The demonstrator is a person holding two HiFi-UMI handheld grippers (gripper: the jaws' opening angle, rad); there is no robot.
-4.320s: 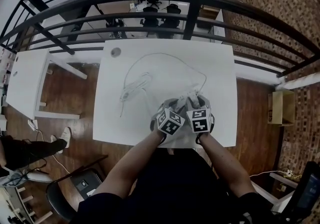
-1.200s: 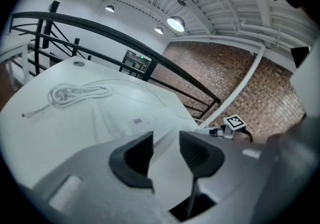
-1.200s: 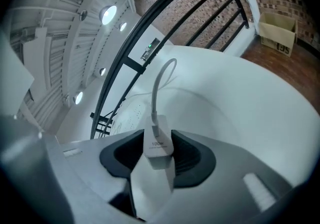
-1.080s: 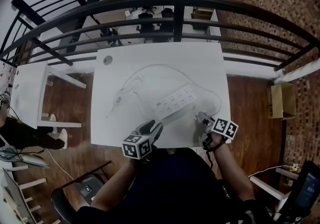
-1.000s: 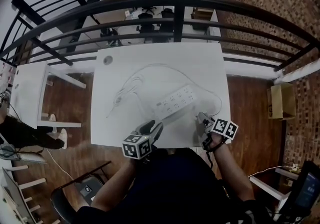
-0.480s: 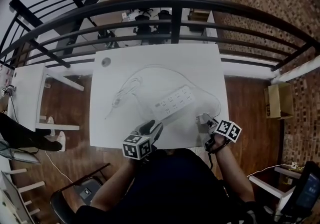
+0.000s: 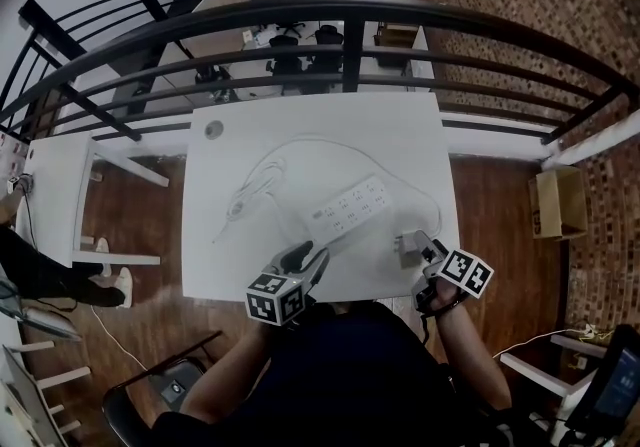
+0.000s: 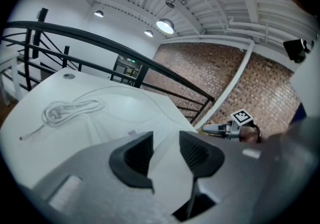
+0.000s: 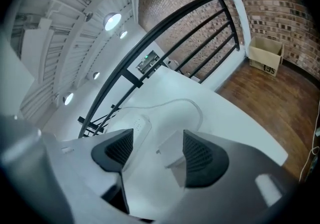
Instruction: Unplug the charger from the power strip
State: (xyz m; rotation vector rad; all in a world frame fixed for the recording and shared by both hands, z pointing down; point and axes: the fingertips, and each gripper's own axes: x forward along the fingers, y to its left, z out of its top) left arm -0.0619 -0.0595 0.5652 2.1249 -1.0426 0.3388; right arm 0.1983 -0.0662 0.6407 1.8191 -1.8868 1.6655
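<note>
The white power strip [image 7: 350,207] lies slantwise at mid-table with nothing plugged into it. The white charger [image 7: 408,245] rests on the table to its right, and its thin cable [image 7: 425,200] loops back past the strip. My right gripper [image 7: 432,253] hovers just behind the charger. Its jaws are closing, but the pads stand apart from the charger [image 9: 172,160], which lies on the table between them. The strip [image 9: 135,128] shows further off. My left gripper [image 7: 305,260] waits open at the near edge, with only bare table between its pads [image 8: 137,155].
A coiled white cable [image 7: 255,180] lies left of the strip. A small round disc [image 7: 213,129] sits at the far left corner. A black railing [image 7: 340,10] runs behind the table. A cardboard box [image 7: 560,200] stands on the wooden floor to the right.
The right gripper has opened, let go of the charger and drawn back and up toward the near right. The charger stays on the table. The left gripper has hardly moved.
</note>
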